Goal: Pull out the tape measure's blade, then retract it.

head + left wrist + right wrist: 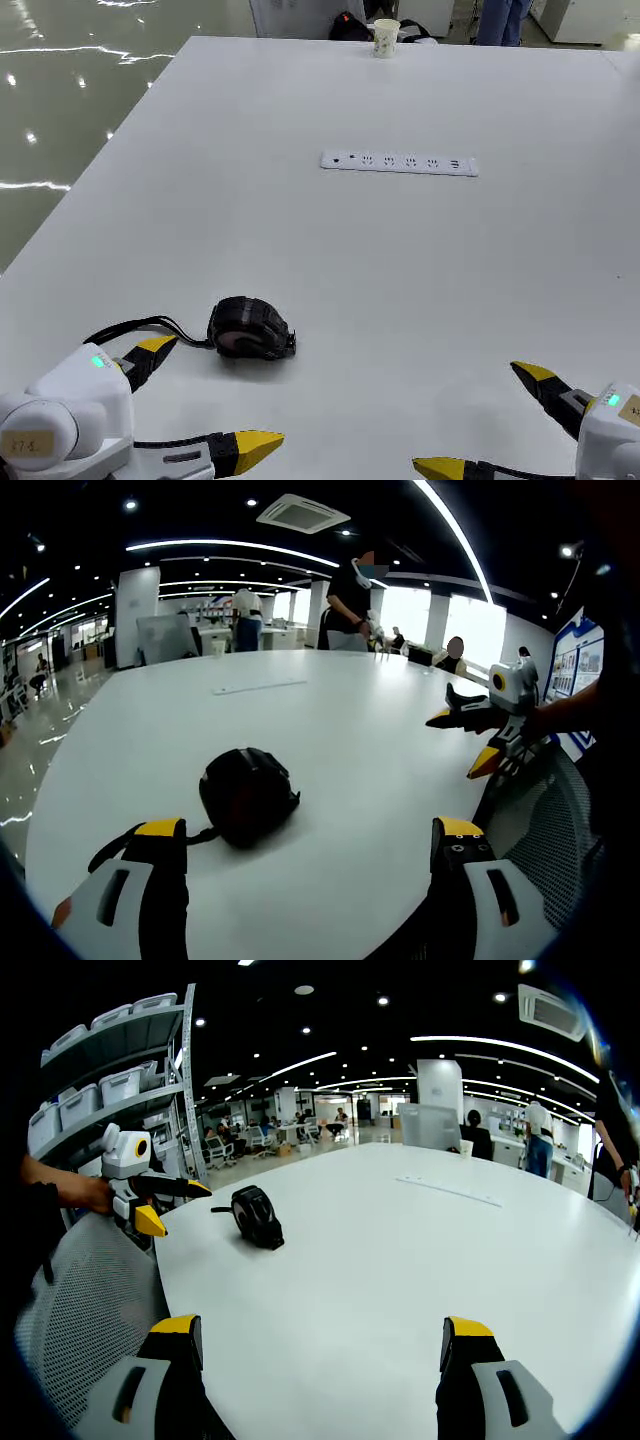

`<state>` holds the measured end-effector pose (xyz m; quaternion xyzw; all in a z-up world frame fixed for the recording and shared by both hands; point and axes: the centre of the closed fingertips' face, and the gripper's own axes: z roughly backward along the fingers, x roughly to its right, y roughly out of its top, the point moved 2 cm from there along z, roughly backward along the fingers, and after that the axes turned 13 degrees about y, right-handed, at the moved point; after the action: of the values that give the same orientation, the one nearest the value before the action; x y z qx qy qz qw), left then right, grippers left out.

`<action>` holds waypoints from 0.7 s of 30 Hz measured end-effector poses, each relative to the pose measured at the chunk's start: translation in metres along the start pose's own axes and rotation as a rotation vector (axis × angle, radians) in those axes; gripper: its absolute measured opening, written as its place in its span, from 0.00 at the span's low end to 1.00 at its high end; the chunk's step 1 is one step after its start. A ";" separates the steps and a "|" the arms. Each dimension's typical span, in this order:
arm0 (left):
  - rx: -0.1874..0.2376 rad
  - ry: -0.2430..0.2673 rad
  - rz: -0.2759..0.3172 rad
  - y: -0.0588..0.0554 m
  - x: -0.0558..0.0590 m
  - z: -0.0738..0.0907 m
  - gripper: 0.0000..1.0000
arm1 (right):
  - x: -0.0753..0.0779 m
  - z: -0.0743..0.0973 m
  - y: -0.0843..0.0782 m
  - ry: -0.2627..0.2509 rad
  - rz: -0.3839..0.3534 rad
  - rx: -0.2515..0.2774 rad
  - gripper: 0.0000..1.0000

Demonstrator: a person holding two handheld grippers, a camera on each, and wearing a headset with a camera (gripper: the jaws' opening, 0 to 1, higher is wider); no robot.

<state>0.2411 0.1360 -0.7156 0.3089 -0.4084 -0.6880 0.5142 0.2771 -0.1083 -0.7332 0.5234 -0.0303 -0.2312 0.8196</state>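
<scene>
A black tape measure (pixel 250 329) lies on the white table (pixel 400 260) near its front left, a black wrist strap (pixel 140 326) trailing to its left. In the left gripper view the tape measure (pixel 246 794) sits just ahead of the jaws; in the right gripper view the tape measure (pixel 256 1216) is off to the left. My left gripper (pixel 205 393) stands open right behind it, not touching. My right gripper (pixel 487 418) is open at the front right, nothing between its jaws. The blade is inside the case.
A white power strip (pixel 399 163) lies across the middle of the table. A paper cup (pixel 386 38) stands at the far edge. People stand beyond the table. A mesh chair back (pixel 90 1300) is by the near edge.
</scene>
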 end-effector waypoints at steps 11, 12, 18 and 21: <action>-0.006 -0.013 0.026 0.000 0.002 0.000 0.99 | 0.001 0.001 0.000 -0.001 -0.001 0.000 0.99; 0.000 -0.012 0.025 0.001 0.002 0.000 0.99 | 0.001 0.001 0.000 -0.002 -0.002 0.001 0.99; 0.001 -0.002 0.005 0.001 0.001 0.000 0.99 | 0.000 0.001 -0.001 -0.001 -0.001 -0.001 0.99; 0.000 -0.001 0.002 0.000 0.001 0.000 0.99 | 0.000 0.001 -0.001 0.001 0.001 -0.001 0.99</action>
<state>0.2412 0.1354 -0.7155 0.3081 -0.4090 -0.6875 0.5149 0.2764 -0.1092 -0.7332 0.5232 -0.0302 -0.2305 0.8199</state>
